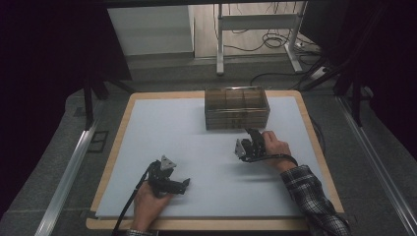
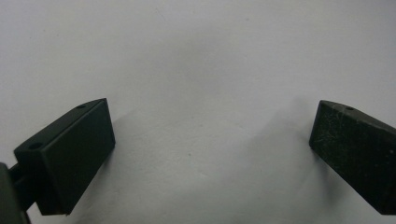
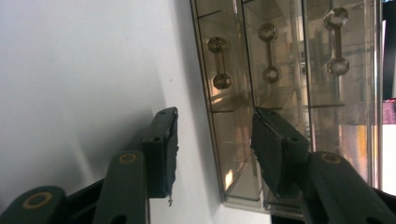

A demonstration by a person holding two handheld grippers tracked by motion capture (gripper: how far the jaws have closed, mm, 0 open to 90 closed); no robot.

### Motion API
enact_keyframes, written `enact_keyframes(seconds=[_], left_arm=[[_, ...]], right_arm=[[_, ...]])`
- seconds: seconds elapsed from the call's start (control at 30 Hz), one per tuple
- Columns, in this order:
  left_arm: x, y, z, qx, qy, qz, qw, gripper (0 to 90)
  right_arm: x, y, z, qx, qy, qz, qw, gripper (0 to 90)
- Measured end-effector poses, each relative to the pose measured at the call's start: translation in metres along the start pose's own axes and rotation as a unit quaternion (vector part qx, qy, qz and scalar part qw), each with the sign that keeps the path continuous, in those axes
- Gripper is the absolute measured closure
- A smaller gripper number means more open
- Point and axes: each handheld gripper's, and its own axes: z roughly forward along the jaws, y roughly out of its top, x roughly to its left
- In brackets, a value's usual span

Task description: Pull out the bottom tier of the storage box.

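Resting low in the lower left of the high view, the left tool lies on the pale worktop under the person's left hand, its jaws spread wide. Its own view confirms this: two black jaws stand far apart over bare white surface with nothing between them, so it seems parked out of the way rather than engaged.

The right tool sits just right of centre in the high view, held by the right hand and turned on its side toward the clear drawer box, which stands in the upper middle of the worktop near its far edge. In the right gripper view the jaws are parted and empty, one over the white surface and the other level with the lower corner of the drawer box, whose small knobbed handles show in the upper half of that frame. That tilt probably lines the jaws up with a drawer front or handle. Whether a jaw touches the box I cannot tell.
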Motion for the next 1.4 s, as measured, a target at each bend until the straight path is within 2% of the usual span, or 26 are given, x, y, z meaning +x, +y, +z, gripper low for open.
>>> enact_keyframes(seconds=[0.1, 0.13, 0.17, 0.27, 0.37, 0.47, 0.5, 0.53, 0.57, 0.63, 0.73, 0.8, 0.83, 0.87, 0.9, 0.93, 0.97, 1.1, 1.13, 1.17, 1.2, 1.23, 1.4], left_arm=[[0.0, 0.0, 0.0, 0.0, 0.0, 0.0, 1.0, 0.0], [0.0, 0.0, 0.0, 0.0, 0.0, 0.0, 1.0, 0.0], [0.0, 0.0, 0.0, 0.0, 0.0, 0.0, 1.0, 0.0], [0.0, 0.0, 0.0, 0.0, 0.0, 0.0, 1.0, 0.0], [0.0, 0.0, 0.0, 0.0, 0.0, 0.0, 1.0, 0.0], [0.0, 0.0, 0.0, 0.0, 0.0, 0.0, 1.0, 0.0], [0.0, 0.0, 0.0, 0.0, 0.0, 0.0, 1.0, 0.0], [0.0, 0.0, 0.0, 0.0, 0.0, 0.0, 1.0, 0.0], [0.0, 0.0, 0.0, 0.0, 0.0, 0.0, 1.0, 0.0], [0.0, 0.0, 0.0, 0.0, 0.0, 0.0, 1.0, 0.0], [0.0, 0.0, 0.0, 0.0, 0.0, 0.0, 1.0, 0.0], [0.0, 0.0, 0.0, 0.0, 0.0, 0.0, 1.0, 0.0], [0.0, 0.0, 0.0, 0.0, 0.0, 0.0, 1.0, 0.0], [0.0, 0.0, 0.0, 0.0, 0.0, 0.0, 1.0, 0.0], [0.0, 0.0, 0.0, 0.0, 0.0, 0.0, 1.0, 0.0], [0.0, 0.0, 0.0, 0.0, 0.0, 0.0, 1.0, 0.0], [0.0, 0.0, 0.0, 0.0, 0.0, 0.0, 1.0, 0.0], [0.0, 0.0, 0.0, 0.0, 0.0, 0.0, 1.0, 0.0], [0.0, 0.0, 0.0, 0.0, 0.0, 0.0, 1.0, 0.0], [0.0, 0.0, 0.0, 0.0, 0.0, 0.0, 1.0, 0.0], [0.0, 0.0, 0.0, 0.0, 0.0, 0.0, 1.0, 0.0], [0.0, 0.0, 0.0, 0.0, 0.0, 0.0, 1.0, 0.0], [0.0, 0.0, 0.0, 0.0, 0.0, 0.0, 1.0, 0.0]], right_arm=[[0.001, 0.004, 0.007, 0.006, -0.02, -0.03, 0.9994, 54.3], [0.001, 0.004, 0.007, 0.006, -0.02, -0.03, 0.9994, 54.3], [0.002, 0.005, 0.01, 0.008, -0.028, -0.04, 0.9988, 55.9], [0.004, 0.008, 0.016, 0.007, -0.028, -0.049, 0.9984, 58.4], [0.006, 0.01, 0.022, 0.016, -0.039, -0.064, 0.9971, 60.4], [0.007, 0.012, 0.027, 0.011, -0.038, -0.066, 0.997, 62.6], [0.008, 0.013, 0.027, 0.019, -0.046, -0.072, 0.9961, 63.5], [0.009, 0.014, 0.031, 0.013, -0.051, -0.075, 0.9958, 64.1], [0.008, 0.015, 0.032, 0.013, -0.048, -0.077, 0.9958, 65.5], [0.009, 0.018, 0.036, 0.017, -0.058, -0.08, 0.9949, 69.1], [0.01, 0.02, 0.041, 0.019, -0.053, -0.082, 0.9951, 72.0], [0.011, 0.02, 0.043, 0.023, -0.06, -0.084, 0.9944, 73.6], [0.01, 0.021, 0.046, 0.022, -0.034, -0.084, 0.9957, 74.5], [0.01, 0.021, 0.047, 0.023, -0.034, -0.086, 0.9955, 76.1], [0.013, 0.022, 0.046, 0.027, -0.064, -0.096, 0.993, 78.0], [0.013, 0.022, 0.046, 0.027, -0.064, -0.096, 0.993, 78.0], [0.014, 0.023, 0.046, 0.033, -0.072, -0.103, 0.9915, 78.8], [0.015, 0.023, 0.045, 0.032, -0.078, -0.102, 0.9912, 79.8], [0.015, 0.023, 0.045, 0.031, -0.072, -0.1, 0.9919, 79.8], [0.016, 0.023, 0.044, 0.029, -0.078, -0.1, 0.9915, 79.9], [0.015, 0.023, 0.043, 0.031, -0.072, -0.099, 0.992, 79.8], [0.015, 0.023, 0.042, 0.03, -0.075, -0.103, 0.9914, 79.8], [0.016, 0.021, 0.036, 0.025, -0.067, -0.097, 0.9927, 79.7]])
